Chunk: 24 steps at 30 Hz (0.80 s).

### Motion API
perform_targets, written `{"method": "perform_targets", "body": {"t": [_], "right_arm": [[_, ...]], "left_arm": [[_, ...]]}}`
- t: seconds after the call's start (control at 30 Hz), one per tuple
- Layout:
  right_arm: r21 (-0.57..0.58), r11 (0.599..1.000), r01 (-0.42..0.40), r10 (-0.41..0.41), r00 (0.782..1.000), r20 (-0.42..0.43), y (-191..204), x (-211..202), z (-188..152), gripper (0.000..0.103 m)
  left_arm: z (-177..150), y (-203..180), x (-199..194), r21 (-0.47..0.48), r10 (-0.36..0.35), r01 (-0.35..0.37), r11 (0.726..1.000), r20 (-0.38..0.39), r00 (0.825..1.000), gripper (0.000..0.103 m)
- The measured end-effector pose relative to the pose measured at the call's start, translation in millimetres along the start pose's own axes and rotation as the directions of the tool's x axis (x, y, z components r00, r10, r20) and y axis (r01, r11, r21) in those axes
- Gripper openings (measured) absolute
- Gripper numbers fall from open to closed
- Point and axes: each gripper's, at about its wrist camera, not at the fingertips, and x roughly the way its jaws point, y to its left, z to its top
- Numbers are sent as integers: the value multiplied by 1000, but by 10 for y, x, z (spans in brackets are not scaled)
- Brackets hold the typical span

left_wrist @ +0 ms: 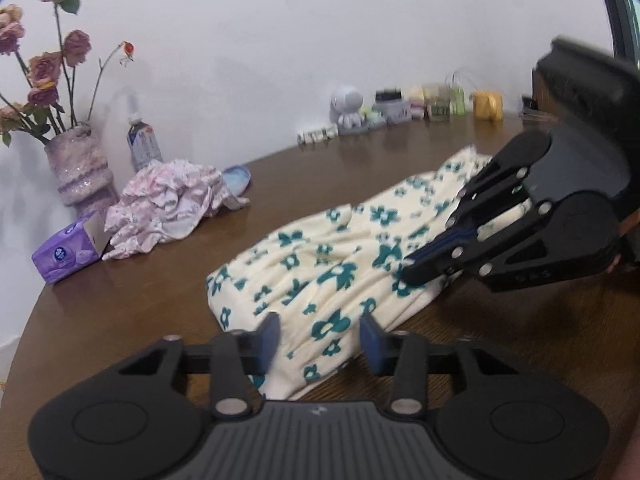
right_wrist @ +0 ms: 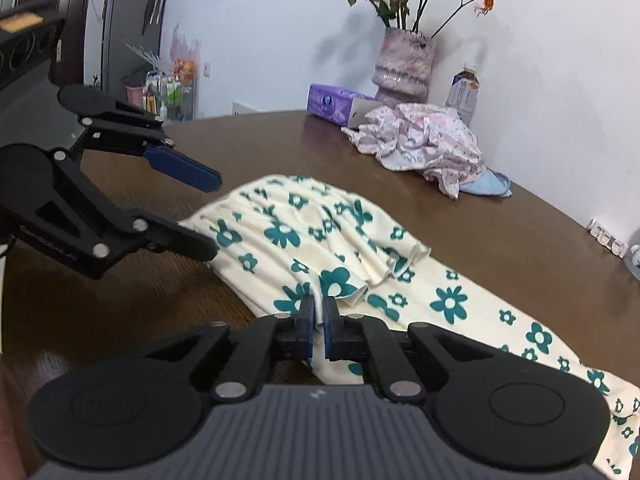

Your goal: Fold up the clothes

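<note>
Two grippers are set at the near edge of the flowered garment, which lies flat on the counter with its long axis running away from them towards the wall. The right gripper is closed on a pinch of the cloth's near edge. The left gripper is held part-open astride a corner of the garment; the fingers are not seen pressing it. Whether that corner is one layer or several cannot be made out. Further off, a crumpled pink garment is heaped beside the vase, well apart.
</note>
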Motion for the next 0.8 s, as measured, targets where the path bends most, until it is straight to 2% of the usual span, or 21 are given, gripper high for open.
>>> {"method": "perform_targets", "body": {"t": [0.17, 0.3, 0.4, 0.53, 0.6, 0.7, 0.8], "right_arm": [[20, 1000, 8, -8, 1000, 10, -5, 0, -40, 6], [51, 999, -2, -1, 998, 67, -61, -154, -2, 27], [11, 1000, -11, 10, 995, 104, -11, -224, 69, 27], [-50, 998, -30, 33, 997, 65, 65, -34, 126, 25], [-69, 997, -24, 25, 1000, 19, 93, 96, 105, 13], [-43, 998, -42, 42, 999, 15, 45, 138, 61, 11], [-11, 998, -65, 65, 998, 18, -12, 128, 29, 11]], "left_arm": [[-16, 9, 81, 14, 8, -7, 1000, -24, 1000, 21], [-9, 23, 117, 9, 2, -2, 1000, -39, 999, 20], [-14, 21, 125, 9, 3, -3, 1000, -41, 999, 20], [-24, 29, 123, -2, 1, -1, 1000, -38, 999, 20], [-25, 35, 123, -6, -1, 1, 1000, -34, 999, 20], [18, 23, 45, -24, 7, -7, 1000, -11, 1000, 23], [113, -53, -69, 2, -12, 12, 1000, 48, 999, 23]]}}
